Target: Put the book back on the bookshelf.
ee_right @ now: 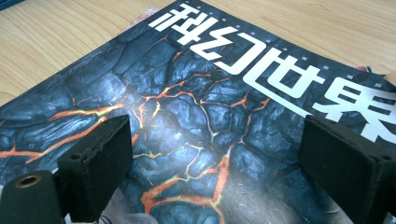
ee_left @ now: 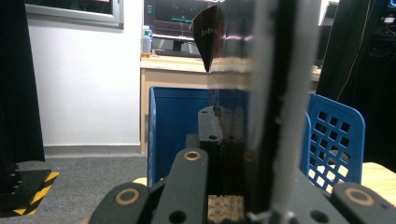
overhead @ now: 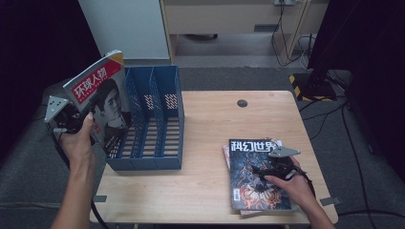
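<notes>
We find the left gripper [overhead: 71,121] clamped on the red-titled magazine [overhead: 102,95] near its lower edge beside the blue file rack [overhead: 157,119]; we judge it light, floppy and glossy. The right gripper [overhead: 279,164] hovers wide open over the lava-cover magazine [ee_right: 187,121].

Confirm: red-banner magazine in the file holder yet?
Out. The left tool holds the magazine upright, left of the blue file holder.

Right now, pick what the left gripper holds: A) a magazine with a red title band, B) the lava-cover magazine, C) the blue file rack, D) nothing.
A: the left gripper is shut on the red-banded magazine, held up beside the blue file rack; the lava-cover magazine lies on the table.
</notes>
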Motion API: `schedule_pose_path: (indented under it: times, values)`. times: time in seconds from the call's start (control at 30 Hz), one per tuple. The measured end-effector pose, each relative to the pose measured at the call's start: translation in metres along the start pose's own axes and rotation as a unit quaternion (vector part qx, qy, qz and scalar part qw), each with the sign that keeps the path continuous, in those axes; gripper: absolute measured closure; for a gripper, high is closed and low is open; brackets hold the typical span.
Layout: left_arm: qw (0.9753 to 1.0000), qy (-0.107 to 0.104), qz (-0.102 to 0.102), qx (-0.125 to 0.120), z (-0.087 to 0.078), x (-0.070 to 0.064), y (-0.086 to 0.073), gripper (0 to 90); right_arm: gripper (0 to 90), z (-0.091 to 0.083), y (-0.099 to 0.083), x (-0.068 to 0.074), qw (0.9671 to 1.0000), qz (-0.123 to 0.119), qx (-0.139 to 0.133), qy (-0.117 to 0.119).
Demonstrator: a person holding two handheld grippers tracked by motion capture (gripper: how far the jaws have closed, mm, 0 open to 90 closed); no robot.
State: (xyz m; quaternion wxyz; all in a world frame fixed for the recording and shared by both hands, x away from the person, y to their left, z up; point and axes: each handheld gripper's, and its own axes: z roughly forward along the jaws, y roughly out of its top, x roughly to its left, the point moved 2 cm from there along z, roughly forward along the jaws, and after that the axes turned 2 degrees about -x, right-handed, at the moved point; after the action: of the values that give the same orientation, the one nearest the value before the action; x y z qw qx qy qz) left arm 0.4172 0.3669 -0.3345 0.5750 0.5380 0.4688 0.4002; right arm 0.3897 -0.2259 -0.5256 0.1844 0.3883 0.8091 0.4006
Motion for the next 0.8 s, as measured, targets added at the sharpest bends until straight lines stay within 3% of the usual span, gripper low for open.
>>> schedule_pose_path:
  times: [0.4, 0.8]
  values:
    - [1.0, 0.005, -0.003, -0.002, 0.011, 0.004, -0.012, 86.1, 10.3, 0.0, 0.0, 0.0, 1.0, 0.0, 0.0, 0.0]
    - [0.9999, -0.004, -0.012, -0.002, 0.016, 0.006, -0.027, 86.0, 10.3, 0.0, 0.0, 0.0, 1.0, 0.001, 0.0, 0.0]
